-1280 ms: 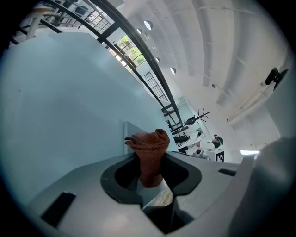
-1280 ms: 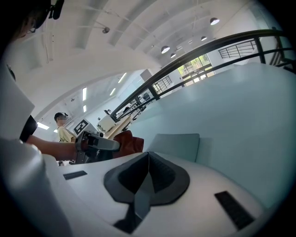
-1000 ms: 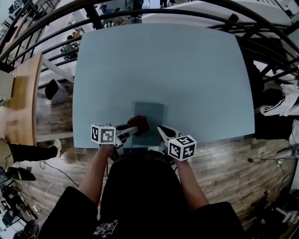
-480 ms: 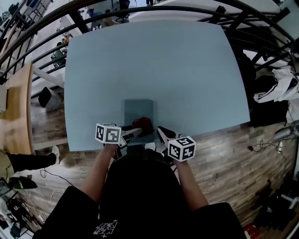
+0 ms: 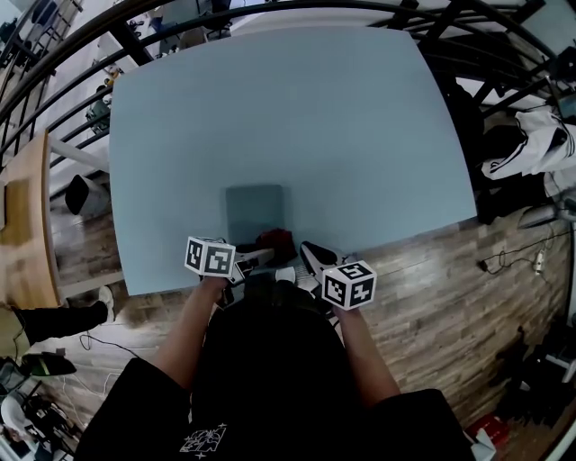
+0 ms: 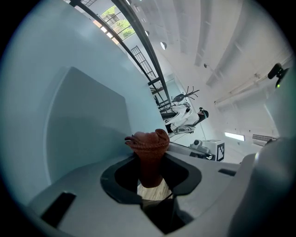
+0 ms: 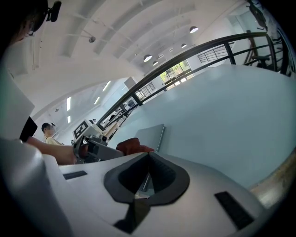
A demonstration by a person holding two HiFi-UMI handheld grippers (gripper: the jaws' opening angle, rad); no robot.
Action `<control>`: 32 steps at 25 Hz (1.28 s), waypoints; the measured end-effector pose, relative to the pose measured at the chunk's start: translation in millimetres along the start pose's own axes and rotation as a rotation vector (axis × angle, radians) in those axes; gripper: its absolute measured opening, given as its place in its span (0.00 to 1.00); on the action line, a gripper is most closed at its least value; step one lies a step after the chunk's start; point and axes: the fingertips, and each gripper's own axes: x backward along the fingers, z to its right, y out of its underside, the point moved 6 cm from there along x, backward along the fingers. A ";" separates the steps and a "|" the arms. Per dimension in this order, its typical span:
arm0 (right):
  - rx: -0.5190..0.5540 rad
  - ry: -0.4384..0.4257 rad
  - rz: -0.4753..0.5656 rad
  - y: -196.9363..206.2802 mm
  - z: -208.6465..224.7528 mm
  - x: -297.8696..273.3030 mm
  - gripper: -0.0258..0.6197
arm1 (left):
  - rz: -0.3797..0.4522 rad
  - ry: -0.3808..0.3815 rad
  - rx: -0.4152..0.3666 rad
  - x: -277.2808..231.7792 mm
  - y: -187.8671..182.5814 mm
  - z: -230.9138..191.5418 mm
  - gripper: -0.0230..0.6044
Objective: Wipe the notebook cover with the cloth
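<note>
A grey-blue notebook (image 5: 255, 209) lies flat on the light blue table (image 5: 297, 108), close to its near edge. My left gripper (image 5: 259, 258) is shut on a dark red cloth (image 5: 274, 241), which sits at the notebook's near edge. In the left gripper view the cloth (image 6: 148, 141) sticks up from between the jaws of the left gripper (image 6: 149, 163), with the notebook (image 6: 83, 125) beyond it. My right gripper (image 5: 309, 251) hovers just right of the cloth, shut with nothing in it. The right gripper view shows the right gripper (image 7: 147, 158), the notebook (image 7: 151, 135), the cloth (image 7: 131, 146) and the left gripper (image 7: 95, 149).
The table's near edge (image 5: 297, 263) runs just under both grippers, with wooden floor (image 5: 432, 288) beyond it. A black railing (image 5: 297, 11) curves round the far side. A wooden bench (image 5: 22, 225) stands at the left, and white cloth (image 5: 526, 135) at the right.
The left gripper has drawn the cloth back over the notebook toward its near edge. The head view has shifted, so the table sits higher in the picture.
</note>
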 end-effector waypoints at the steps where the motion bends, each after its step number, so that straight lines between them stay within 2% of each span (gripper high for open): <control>1: -0.001 0.001 -0.002 1.8 0.1 -0.3 0.05 | -0.005 0.000 0.002 -1.2 2.5 -1.5 0.24; 11: 0.016 -0.022 -0.026 0.4 1.9 -5.0 0.05 | -0.007 -0.027 0.045 -1.3 9.9 -12.4 0.24; 32: 0.135 -0.157 -0.121 -11.4 -37.7 -54.0 0.05 | 0.193 -0.149 0.141 89.2 25.2 -47.1 0.24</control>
